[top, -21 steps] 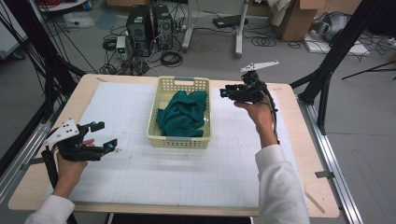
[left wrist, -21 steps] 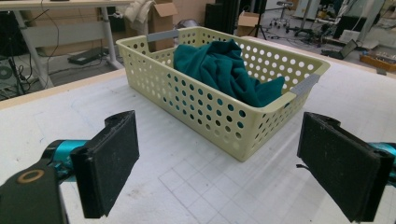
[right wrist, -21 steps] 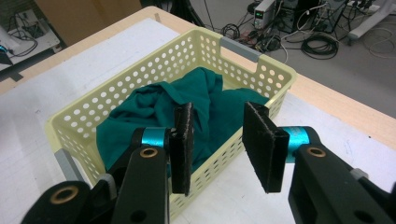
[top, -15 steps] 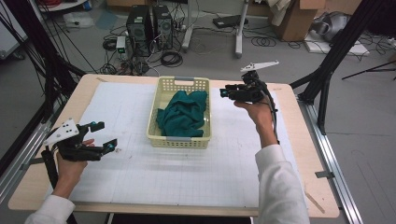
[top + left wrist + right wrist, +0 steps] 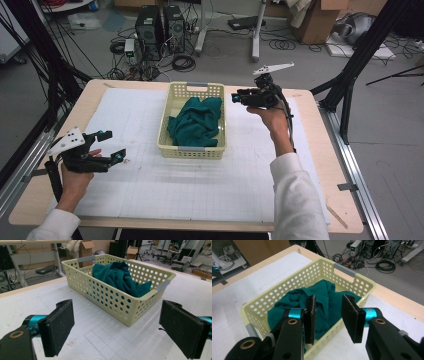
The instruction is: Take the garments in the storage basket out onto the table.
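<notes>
At the middle of the desk (image 5: 300, 200), toward its far edge, stands a pale yellow perforated basket (image 5: 192, 148) with grey handle strips at its two short ends, and it serves as the landmark for everything else. Inside the basket lies a crumpled teal cloth (image 5: 195, 122), heaped against the far and right walls and rising a little above the rim. A white gridded mat (image 5: 165, 190) covers most of the desk under and around the basket. Left of the basket and nearer the person, well apart from it, the left tongs (image 5: 111, 145) are held by a hand just above the mat, jaws spread wide and empty, pointing toward the basket; in the left gripper view the two black pads frame the basket's near corner. Right of the basket, level with its far end and just beside its right wall, the right tongs (image 5: 235, 97) are held raised above the desk, pointing toward the basket; in the right gripper view the jaws stand partly apart with a clear gap, gripping nothing, and the cloth shows through that gap. Beyond the basket, off the desk, computer towers (image 5: 160, 25) and loose cables (image 5: 180, 62) sit on the floor
</notes>
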A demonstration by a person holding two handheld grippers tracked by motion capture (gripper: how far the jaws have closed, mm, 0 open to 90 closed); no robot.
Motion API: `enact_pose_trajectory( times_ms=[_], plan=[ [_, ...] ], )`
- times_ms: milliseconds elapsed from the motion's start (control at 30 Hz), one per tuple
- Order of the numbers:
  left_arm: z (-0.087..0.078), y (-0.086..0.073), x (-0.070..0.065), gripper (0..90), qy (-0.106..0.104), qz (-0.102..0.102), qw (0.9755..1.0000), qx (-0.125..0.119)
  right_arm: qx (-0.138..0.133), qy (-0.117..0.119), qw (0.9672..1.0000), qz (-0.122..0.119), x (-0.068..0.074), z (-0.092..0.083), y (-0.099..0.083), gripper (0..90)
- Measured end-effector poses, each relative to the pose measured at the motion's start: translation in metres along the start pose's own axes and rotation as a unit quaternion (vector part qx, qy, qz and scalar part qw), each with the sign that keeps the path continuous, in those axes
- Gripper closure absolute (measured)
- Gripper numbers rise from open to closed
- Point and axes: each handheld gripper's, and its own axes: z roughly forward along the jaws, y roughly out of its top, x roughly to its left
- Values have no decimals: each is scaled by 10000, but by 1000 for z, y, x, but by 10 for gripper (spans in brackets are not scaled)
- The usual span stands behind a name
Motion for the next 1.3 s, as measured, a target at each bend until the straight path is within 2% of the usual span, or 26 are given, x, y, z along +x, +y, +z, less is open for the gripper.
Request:
enact_pose_trajectory(
  times_ms=[167, 467, 633, 967, 1033, 1067, 1100, 1133, 1200, 1233, 1300],
  plan=[
    [0, 0, 0, 131, 1, -20, 10000, -7, -26, 36, 10000, -64, 9, 6, 10, 644],
    [0, 0, 0, 131, -6, -10, 10000, -19, 115, 44, 9998, -153, 21, 19, 22, 637],
    [0, 0, 1, 131, -14, -25, 10000, -15, 73, 35, 9999, -115, 28, 25, 30, 595],
    [-1, -1, 3, 131, 15, -57, 10000, -38, 97, -89, 9999, 0, 34, 41, 36, 446],
    [-1, -1, 3, 131, 17, -58, 10000, -41, 140, -182, 9997, 30, 36, 45, 39, 372],
    [-1, -1, 3, 131, 5, -57, 10000, -39, 140, -182, 9997, 30, 36, 45, 39, 372],
    [-1, -1, 3, 131, 1, -64, 10000, -42, 181, -250, 9995, 46, 37, 48, 41, 306],
    [-1, -1, 3, 131, 1, -61, 10000, -40, 181, -250, 9995, 46, 37, 48, 41, 306],
    [-1, -1, 2, 131, -6, -70, 10000, -47, 296, -325, 9990, 117, 39, 52, 43, 248],
    [-1, -1, 2, 131, -8, -73, 10000, -49, 364, -409, 9984, 103, 41, 56, 45, 155],
    [0, -1, 2, 131, -18, -82, 9999, -62, 380, -401, 9984, 102, 42, 58, 46, 138]
  ],
)
